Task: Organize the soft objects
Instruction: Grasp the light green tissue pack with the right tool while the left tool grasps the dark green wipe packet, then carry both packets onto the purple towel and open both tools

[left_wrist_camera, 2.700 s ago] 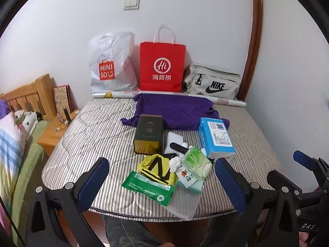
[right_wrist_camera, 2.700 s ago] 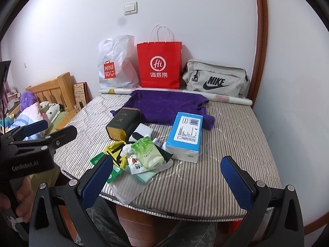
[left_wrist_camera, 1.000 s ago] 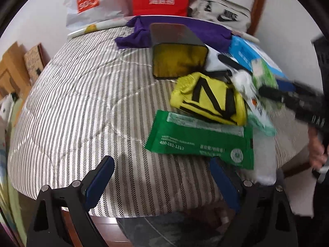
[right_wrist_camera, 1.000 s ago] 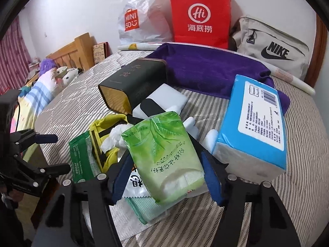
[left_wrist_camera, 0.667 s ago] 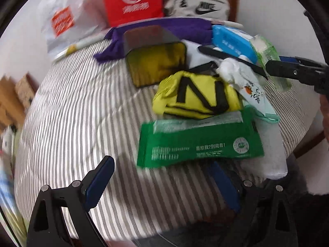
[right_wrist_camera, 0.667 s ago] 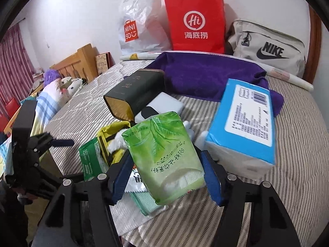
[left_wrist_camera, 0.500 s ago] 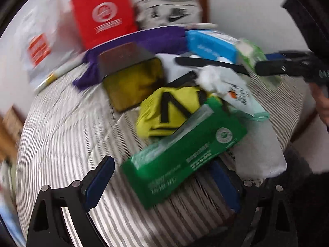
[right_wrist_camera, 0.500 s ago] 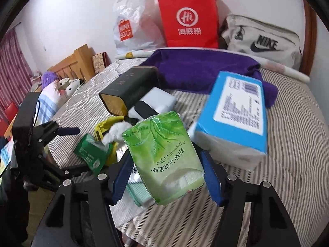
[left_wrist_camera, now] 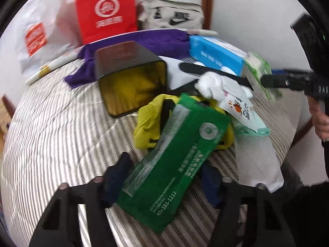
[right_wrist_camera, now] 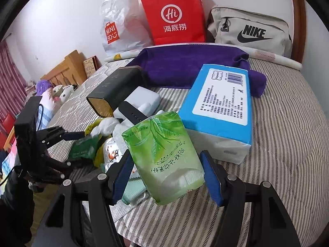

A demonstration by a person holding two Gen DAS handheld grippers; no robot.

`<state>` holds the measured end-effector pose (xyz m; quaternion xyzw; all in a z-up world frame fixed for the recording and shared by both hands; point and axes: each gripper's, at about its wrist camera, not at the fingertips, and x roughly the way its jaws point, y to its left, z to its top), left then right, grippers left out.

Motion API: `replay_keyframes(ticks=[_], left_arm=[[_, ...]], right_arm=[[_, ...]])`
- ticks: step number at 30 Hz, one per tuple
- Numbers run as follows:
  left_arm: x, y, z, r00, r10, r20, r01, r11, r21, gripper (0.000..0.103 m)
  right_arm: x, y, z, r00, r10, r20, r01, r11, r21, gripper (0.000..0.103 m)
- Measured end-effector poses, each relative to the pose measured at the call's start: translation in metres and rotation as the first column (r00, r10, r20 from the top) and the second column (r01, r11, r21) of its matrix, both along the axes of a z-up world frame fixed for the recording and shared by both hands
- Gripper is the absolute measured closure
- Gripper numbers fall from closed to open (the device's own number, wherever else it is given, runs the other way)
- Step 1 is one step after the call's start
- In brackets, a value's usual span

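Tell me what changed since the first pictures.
Both grippers came in from the bed's edge. The right gripper took the light green pack and lifted it. The left gripper has just been closing on the dark green pack, now tilted up. Blue pack, tin and bags unchanged.

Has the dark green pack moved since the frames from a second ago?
Yes. The dark green pack lay flat below the yellow cloth; now it is tilted up across that cloth, between the pads of the left gripper, whose jaws have just been closing.

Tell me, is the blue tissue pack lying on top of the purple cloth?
No. In the right wrist view the blue tissue pack lies on the striped mattress, in front of the purple cloth.
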<state>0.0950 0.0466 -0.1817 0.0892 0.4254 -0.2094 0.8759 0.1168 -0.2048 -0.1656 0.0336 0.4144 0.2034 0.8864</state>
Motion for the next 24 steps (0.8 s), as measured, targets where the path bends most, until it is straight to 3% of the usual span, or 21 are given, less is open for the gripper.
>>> replay_keyframes(ticks=[3, 9, 15, 20, 24], left_arm=[[-0.007, 0.009, 0.001, 0.998, 0.057, -0.008, -0.057, 0.998, -0.034, 0.053], [-0.015, 0.019, 0.001, 0.99, 0.138, -0.034, -0.14, 0.988, -0.065, 0.055], [-0.008, 0.008, 0.0, 0.993, 0.107, -0.047, -0.109, 0.993, -0.039, 0.04], [-0.006, -0.002, 0.0, 0.995, 0.086, -0.042, -0.085, 0.996, 0.018, 0.038], [-0.006, -0.004, 0.002, 0.99, 0.138, -0.03, -0.136, 0.99, 0.042, 0.059]], right_arm=[[-0.005, -0.008, -0.001, 1.0, -0.003, 0.003, 0.003, 1.0, -0.004, 0.038], [-0.023, -0.032, -0.006, 0.999, -0.035, -0.002, 0.035, 0.999, -0.038, 0.038], [-0.03, -0.045, -0.025, 0.996, -0.07, -0.06, 0.064, 0.994, -0.084, 0.038], [-0.036, -0.055, -0.036, 0.994, -0.09, -0.054, 0.084, 0.991, -0.106, 0.038], [-0.034, -0.058, -0.039, 0.993, -0.106, -0.052, 0.102, 0.992, -0.075, 0.038]])
